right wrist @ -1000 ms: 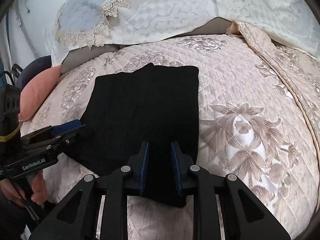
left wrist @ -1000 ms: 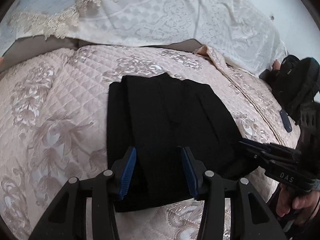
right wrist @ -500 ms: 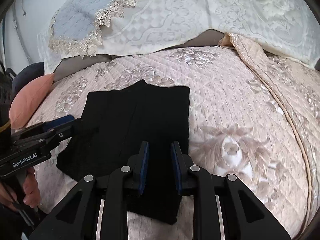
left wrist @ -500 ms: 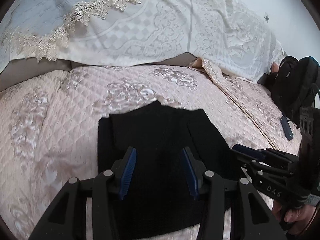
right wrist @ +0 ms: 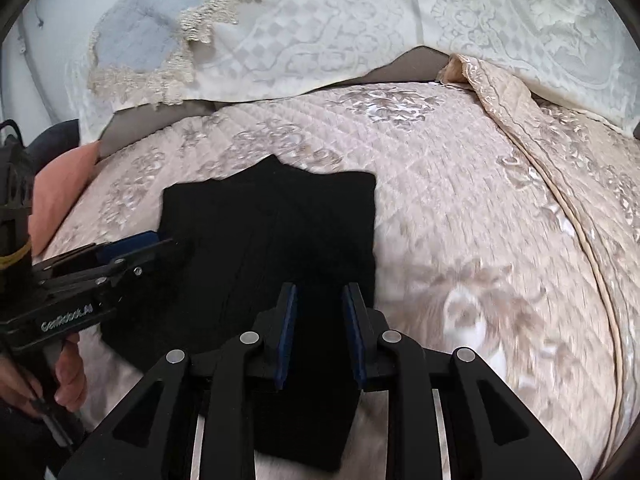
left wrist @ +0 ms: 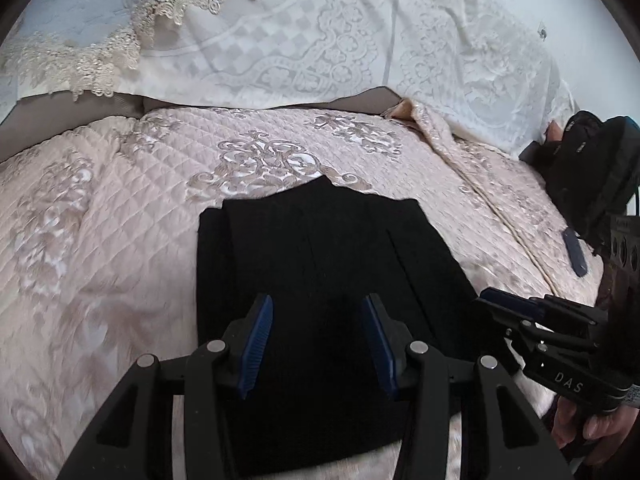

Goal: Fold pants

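As we read the left wrist view first, the pants (left wrist: pixel 320 280) lie as a black, already doubled rectangle on the quilted bedspread (left wrist: pixel 120 208), directly under and ahead of the left gripper (left wrist: pixel 316 344). Its jaws stand wide, with the cloth showing between the blue pads and no pad pressing on it, so we judge nothing is held. The long axis of the bundle runs away from this gripper toward the lace pillows (left wrist: pixel 320 40). The right gripper (left wrist: pixel 504 304) enters from the right edge, its tip at the right border of the cloth; from this angle we cannot tell how its jaws stand. A dark bag (left wrist: pixel 592 176) sits at the bed's far right; its contents are not visible.

In the right wrist view, the pants (right wrist: pixel 272 232) again lie ahead and below, with the right gripper (right wrist: pixel 318 336) over the near right corner. Its jaws are narrow and opening, with cloth visible between the pads but, as far as we can tell, not clamped. The left gripper (right wrist: pixel 132 248) reaches in at the left border of the bundle.

We judge the two hands about equally near, one on each side of the near end. The next fold, in our estimate, carries the near edge along the long axis toward the far edge.
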The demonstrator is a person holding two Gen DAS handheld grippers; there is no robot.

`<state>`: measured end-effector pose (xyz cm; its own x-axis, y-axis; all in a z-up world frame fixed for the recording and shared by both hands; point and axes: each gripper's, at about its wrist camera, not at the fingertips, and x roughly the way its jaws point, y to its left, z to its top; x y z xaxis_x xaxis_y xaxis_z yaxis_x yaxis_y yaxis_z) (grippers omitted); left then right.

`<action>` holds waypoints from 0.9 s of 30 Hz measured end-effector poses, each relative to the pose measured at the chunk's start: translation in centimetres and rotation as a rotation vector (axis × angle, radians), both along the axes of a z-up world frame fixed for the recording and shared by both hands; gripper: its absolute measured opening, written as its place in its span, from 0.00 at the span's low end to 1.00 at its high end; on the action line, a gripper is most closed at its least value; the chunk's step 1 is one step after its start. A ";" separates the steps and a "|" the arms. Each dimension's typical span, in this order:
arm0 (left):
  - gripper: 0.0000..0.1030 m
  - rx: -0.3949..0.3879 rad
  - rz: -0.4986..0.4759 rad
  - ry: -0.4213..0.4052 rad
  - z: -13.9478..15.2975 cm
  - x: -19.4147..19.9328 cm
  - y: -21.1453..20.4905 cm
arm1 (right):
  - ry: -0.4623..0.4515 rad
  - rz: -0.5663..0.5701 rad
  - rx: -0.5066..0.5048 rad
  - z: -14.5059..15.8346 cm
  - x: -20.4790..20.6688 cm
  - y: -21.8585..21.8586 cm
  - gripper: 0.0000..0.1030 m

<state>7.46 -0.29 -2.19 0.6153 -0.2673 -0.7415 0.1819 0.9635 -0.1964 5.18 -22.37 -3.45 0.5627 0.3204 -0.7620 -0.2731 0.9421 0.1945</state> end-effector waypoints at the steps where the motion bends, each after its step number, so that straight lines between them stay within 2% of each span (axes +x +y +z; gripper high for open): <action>1: 0.48 0.002 -0.001 -0.012 0.3 -0.9 0.1 | -0.005 0.005 0.003 0.2 -0.9 0.0 0.26; 4: 0.48 0.001 -0.017 -0.041 0.7 -3.5 0.1 | -0.034 0.029 0.016 0.7 -3.5 0.4 0.31; 8: 0.48 0.057 -0.051 -0.013 -1.3 -4.9 -0.7 | -0.028 0.066 -0.066 -1.1 -4.7 1.3 0.36; 11: 0.52 0.072 -0.042 -0.039 -1.3 -5.4 -0.7 | -0.045 0.067 -0.096 -1.4 -4.8 1.7 0.38; 15: 0.58 0.047 -0.018 -0.011 -1.8 -5.5 -0.1 | -0.047 0.054 -0.115 -1.3 -4.9 2.0 0.40; 17: 0.58 0.013 -0.013 0.004 -2.0 -5.9 0.4 | -0.044 0.048 -0.110 -1.3 -5.2 1.8 0.41; 21: 0.57 0.017 -0.014 0.015 -2.4 -7.0 1.0 | -0.051 0.046 -0.112 -1.3 -6.0 1.3 0.43; 24: 0.57 0.012 -0.006 0.009 -1.8 -7.7 1.3 | -0.036 0.033 -0.106 -1.1 -6.3 0.8 0.45; 27: 0.57 -0.031 0.021 0.007 -1.0 -8.0 2.2 | -0.029 0.019 -0.076 -0.6 -6.6 0.1 0.45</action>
